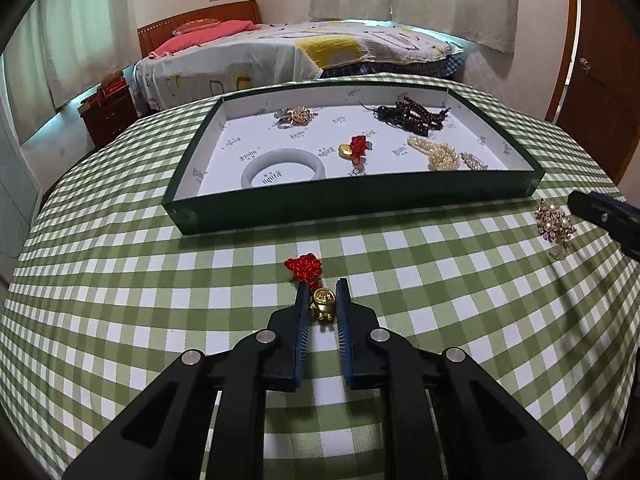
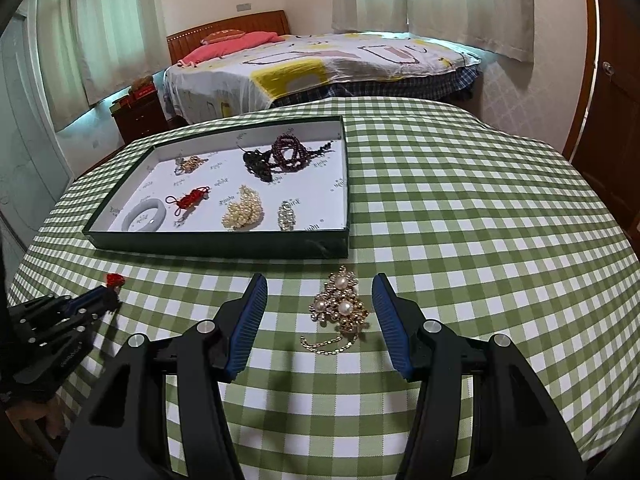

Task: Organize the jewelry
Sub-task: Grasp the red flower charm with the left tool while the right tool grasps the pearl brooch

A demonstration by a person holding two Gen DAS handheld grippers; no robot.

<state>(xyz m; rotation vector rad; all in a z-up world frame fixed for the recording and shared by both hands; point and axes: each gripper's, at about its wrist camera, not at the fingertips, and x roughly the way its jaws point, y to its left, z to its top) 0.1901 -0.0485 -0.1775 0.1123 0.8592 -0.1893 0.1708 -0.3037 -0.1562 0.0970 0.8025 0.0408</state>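
- Most of the jewelry is already laid in the green tray, which is seen in the upper middle of the left wrist picture.
- Inside it are counted a white bangle, a red knot charm, a pile of pearls, dark red beads, some rings and a small sparkly clip.
- Two pieces are left out on the worktop with the green checked cloth.
- One is a gold charm with a red knot, found low in the middle of the left wrist picture, below the tray.
- The left gripper is closed narrow on it, with the gold part pinched between the jaws.
- The other is a gold and pearl brooch, seen low in the middle of the right wrist picture.
- The right gripper is held over it with the jaws wide apart, one on each side, and the brooch is not touched.
- Both pieces must likely be carried into the tray before the job is done.
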